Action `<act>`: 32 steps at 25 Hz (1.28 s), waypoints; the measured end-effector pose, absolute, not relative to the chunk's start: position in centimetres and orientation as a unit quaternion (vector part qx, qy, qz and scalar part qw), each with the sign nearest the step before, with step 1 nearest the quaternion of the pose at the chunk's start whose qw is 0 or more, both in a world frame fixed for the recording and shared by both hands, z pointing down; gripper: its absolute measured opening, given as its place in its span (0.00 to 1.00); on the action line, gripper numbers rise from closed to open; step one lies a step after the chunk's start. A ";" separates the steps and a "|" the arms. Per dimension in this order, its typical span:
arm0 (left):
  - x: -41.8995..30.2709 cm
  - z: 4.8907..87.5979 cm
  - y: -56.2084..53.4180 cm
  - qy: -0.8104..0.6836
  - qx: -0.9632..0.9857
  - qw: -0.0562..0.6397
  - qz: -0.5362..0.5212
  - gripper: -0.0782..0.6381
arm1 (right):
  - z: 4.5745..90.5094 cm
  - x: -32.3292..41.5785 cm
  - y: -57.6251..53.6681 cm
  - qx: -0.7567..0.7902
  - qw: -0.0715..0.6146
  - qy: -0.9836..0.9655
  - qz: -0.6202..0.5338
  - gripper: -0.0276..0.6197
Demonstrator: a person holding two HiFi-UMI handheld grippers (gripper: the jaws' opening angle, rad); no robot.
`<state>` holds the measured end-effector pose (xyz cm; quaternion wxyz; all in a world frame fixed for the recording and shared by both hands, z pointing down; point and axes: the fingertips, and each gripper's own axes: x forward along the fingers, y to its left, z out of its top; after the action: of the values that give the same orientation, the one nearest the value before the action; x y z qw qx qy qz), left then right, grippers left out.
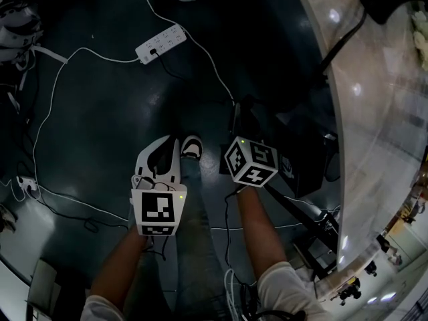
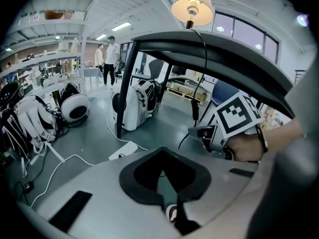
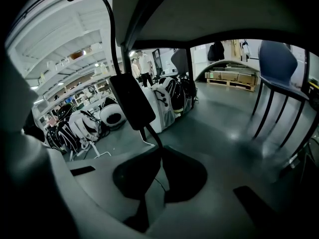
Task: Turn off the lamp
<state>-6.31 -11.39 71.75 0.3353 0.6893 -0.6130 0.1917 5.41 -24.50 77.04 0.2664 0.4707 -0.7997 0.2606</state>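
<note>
A small lamp with a cream shade [image 2: 192, 11] stands on top of the glossy, pale, curve-edged table [image 1: 371, 126], and its bulb is glowing. Its thin black cord [image 3: 151, 132] drops over the table's rim and hangs below it, carrying a black oblong inline switch [image 3: 132, 101] under the tabletop.

The right gripper [image 3: 160, 149] is tucked beneath the table's edge. Its dark pads are drawn almost together and nip the cord just under the switch.

The left gripper [image 2: 162, 152] hangs a little further out from the table. Its jaws are fully closed with nothing between them, and only the dark floor shows past them.

A white plastic power strip [image 1: 160, 44] lies on the floor well away from the table, with white cables trailing from it. Beyond the table, two people [image 2: 108, 54] stand by the shelving.
</note>
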 end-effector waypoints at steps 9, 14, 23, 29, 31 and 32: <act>-5.1 69.5 -9.7 -0.584 0.715 0.324 0.208 0.10 | 74.5 7.8 -20.0 0.491 0.246 -0.787 0.281 0.06; -4.5 68.2 -8.7 -0.568 0.730 0.311 0.217 0.10 | 72.9 9.2 -17.8 0.511 0.225 -0.776 0.293 0.06; -3.1 65.9 -6.8 -0.545 0.750 0.299 0.227 0.10 | 69.1 10.7 -14.7 0.527 0.196 -0.773 0.293 0.06; -3.0 61.9 -6.9 -0.532 0.769 0.284 0.212 0.10 | 66.1 10.0 -13.9 0.539 0.170 -0.771 0.294 0.06; -3.2 60.5 -7.1 -0.532 0.774 0.277 0.206 0.10 | 65.0 9.5 -13.8 0.538 0.164 -0.774 0.291 0.06; -3.3 59.9 -7.2 -0.532 0.775 0.274 0.203 0.10 | 64.5 9.3 -13.7 0.537 0.162 -0.776 0.289 0.06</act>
<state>-3.26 -7.19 59.90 0.2744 0.7748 -0.5321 0.2028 9.30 -13.70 64.49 0.1624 0.5370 -0.7756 0.2894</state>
